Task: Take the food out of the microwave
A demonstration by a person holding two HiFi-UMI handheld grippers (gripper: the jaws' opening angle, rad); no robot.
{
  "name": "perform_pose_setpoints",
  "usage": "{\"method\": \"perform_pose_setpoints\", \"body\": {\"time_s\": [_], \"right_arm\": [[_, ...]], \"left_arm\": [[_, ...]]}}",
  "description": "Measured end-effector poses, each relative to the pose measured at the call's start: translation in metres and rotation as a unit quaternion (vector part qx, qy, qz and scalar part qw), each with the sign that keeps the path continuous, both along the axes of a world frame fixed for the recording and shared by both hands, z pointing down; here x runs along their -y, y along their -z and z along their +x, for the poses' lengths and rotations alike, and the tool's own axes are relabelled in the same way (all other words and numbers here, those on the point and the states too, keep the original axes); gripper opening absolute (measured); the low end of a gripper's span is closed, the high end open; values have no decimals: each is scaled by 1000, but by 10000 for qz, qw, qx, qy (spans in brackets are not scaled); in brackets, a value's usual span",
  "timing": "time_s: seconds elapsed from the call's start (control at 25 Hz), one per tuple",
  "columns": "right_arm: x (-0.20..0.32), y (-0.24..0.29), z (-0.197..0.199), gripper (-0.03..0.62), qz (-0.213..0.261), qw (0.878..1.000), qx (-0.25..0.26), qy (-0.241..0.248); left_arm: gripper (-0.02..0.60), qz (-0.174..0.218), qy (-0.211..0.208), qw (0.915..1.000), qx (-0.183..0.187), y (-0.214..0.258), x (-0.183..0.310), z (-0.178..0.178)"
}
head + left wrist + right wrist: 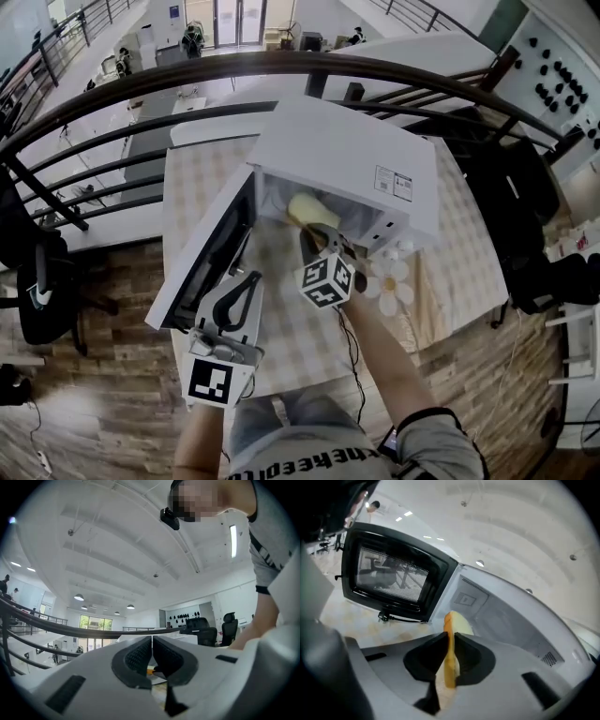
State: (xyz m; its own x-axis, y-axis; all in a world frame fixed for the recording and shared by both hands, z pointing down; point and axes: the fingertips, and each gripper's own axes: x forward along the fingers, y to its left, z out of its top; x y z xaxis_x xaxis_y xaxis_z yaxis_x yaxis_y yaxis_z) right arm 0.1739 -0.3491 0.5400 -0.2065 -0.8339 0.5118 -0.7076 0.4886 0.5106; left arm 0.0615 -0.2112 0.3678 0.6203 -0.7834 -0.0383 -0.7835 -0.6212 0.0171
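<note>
Yellow food (450, 630) pinched in our right tongs (449, 649)
Our right tongs clamp the thin slice edge-on at the open microwave's (356, 159) mouth, its door (393, 578) swung out to their left; our left tongs (152, 656), closed on nothing, hang near that door.

The right hand-held gripper (450, 637) clamps yellow food (455, 623) (microwave door (391, 576) open).

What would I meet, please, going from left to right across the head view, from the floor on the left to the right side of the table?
black office chair → open microwave door → yellow food at the microwave's mouth → white flower-shaped piece on the tablecloth
</note>
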Motion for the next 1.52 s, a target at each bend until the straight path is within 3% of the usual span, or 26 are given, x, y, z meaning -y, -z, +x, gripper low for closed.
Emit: {"method": "perform_pose_setpoints", "body": {"time_s": [0.32,0.68,0.84,1.52], "right_arm": [[-33,37,1,53,93,9959,831,-336],[-72,74,-1,51,362,9824,1720,-632],[-89,87,-2,51,476,9775,1915,-749],[-165,142,-1,49,1022,9511,2652,-1209]], "left_arm": [[11,112,-126,9999,-6,15,-13,-4],[11,274,-248,9993,-56,32,-28,-9],[11,540,-209,9983,-110,46,-31,-15],[11,637,-518,9964,-187,67,-51,-30]]}}
